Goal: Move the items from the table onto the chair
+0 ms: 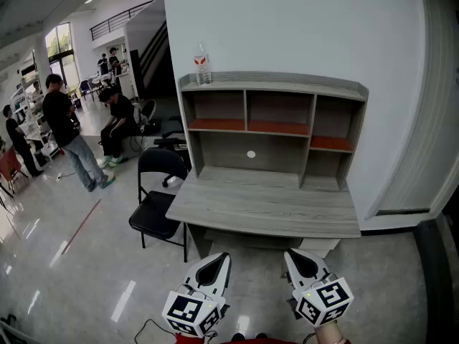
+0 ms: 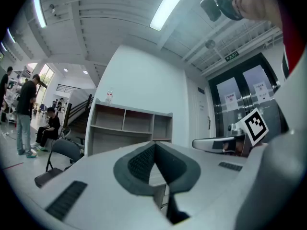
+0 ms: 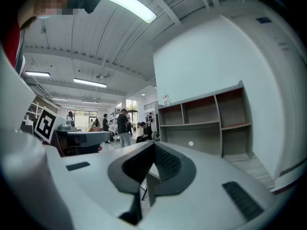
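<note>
A clear water bottle (image 1: 203, 65) with a red label stands on top of the grey desk hutch (image 1: 272, 84), at its left end. A black folding chair (image 1: 159, 192) stands at the desk's left front corner, its seat bare. My left gripper (image 1: 219, 259) and right gripper (image 1: 292, 256) hover side by side in front of the desk, well short of the bottle. Both are shut with nothing between their jaws. The left gripper view shows the bottle (image 2: 110, 96) and chair (image 2: 60, 153) far off. In the right gripper view the bottle (image 3: 166, 98) is small on the hutch.
The desk top (image 1: 269, 206) is bare wood, and a small white disc (image 1: 250, 154) sits on its back panel. The hutch shelves look empty. Several people (image 1: 68, 127) stand or sit on the glossy floor at the far left. A white wall (image 1: 301, 27) rises behind the desk.
</note>
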Demonstrator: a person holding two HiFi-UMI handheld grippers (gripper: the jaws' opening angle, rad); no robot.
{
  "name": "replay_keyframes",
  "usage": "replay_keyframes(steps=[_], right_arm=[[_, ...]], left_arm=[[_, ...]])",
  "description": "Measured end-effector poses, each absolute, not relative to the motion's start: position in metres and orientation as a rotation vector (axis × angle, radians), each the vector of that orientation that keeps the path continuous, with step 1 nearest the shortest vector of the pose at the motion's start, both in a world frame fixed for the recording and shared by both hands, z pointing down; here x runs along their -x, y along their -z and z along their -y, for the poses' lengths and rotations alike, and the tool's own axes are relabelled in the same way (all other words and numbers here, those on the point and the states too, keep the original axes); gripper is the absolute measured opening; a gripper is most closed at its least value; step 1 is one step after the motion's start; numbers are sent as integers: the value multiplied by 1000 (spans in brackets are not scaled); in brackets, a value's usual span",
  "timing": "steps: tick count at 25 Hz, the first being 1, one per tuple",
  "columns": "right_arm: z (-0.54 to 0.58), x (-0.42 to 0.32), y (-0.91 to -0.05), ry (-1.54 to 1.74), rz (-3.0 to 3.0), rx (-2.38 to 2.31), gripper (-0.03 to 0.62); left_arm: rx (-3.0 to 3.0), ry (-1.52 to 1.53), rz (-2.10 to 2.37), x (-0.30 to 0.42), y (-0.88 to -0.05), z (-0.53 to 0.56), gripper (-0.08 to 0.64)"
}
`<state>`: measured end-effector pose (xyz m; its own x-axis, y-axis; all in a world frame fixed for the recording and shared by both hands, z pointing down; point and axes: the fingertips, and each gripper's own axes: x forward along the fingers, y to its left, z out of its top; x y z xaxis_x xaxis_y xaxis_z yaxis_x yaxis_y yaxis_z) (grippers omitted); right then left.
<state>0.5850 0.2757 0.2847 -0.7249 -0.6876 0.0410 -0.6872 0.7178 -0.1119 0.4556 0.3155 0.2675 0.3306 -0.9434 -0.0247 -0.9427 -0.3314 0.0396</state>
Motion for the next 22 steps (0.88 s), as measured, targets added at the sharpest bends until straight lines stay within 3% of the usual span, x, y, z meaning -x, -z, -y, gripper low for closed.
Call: replay_keyframes(steps=[22], right_arm=[[-268,-602,-298,269,-2916,1119,11]], left_arm=[[-2476,93,1801,-465,-281,-309,8]])
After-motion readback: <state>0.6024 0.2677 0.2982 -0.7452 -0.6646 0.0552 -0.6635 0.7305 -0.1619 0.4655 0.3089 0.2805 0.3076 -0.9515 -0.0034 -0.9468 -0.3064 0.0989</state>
